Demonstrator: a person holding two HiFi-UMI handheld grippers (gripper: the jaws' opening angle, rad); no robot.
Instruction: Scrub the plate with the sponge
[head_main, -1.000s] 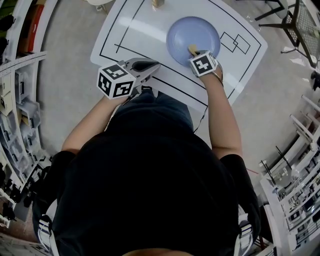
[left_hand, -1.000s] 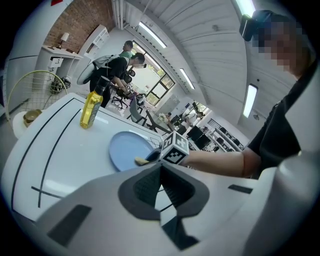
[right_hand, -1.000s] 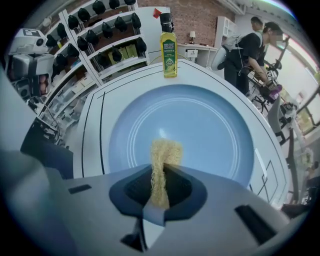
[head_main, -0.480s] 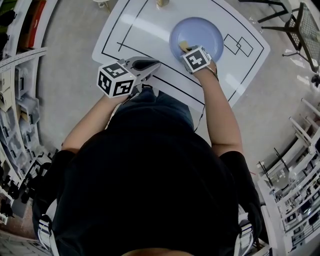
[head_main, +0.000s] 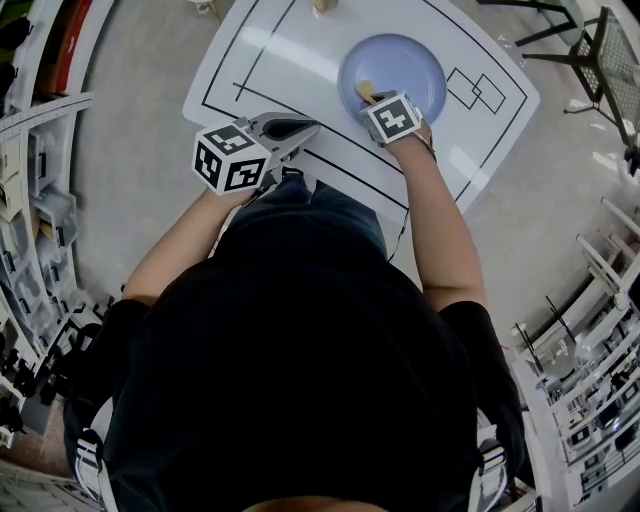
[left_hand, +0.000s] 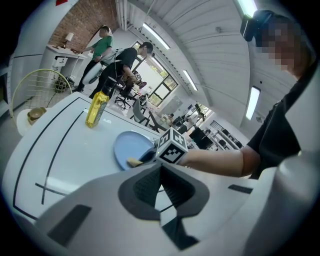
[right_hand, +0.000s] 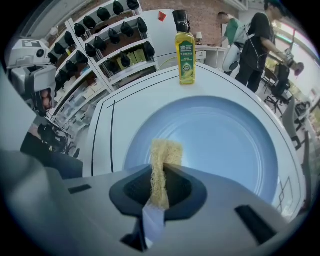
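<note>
From the head view, my left gripper hangs over the near side of the white table, just above one of the black lines drawn on it and well apart from the plate. My right gripper reaches over the plate's near left part. A bit of yellow sponge shows just past the marker cube, low against the blue surface. The plate lies toward the far right of the table, inside the large drawn outline.

In the left gripper view, my fingers are pressed together at their tips with nothing between them; only the white table shows through the small gap lower down. Beyond them I see the plate from the side. My right gripper's cube is over its near rim and the sponge pokes out at the plate's edge. A yellow bottle stands upright farther back on the table, apart from the plate. People stand at a counter in the room behind.

In the right gripper view, my fingers are narrow, pinching the sponge between the pads. It is squeezed thin where I grip it. Its free end sticks out ahead of the tips and spreads wider over the near left part of the plate. Whether it presses the surface or sits just above it, I cannot tell. The plate fills most of the view. The bottle stands past its far rim, and shelves of dark objects line the wall to the left.
</note>
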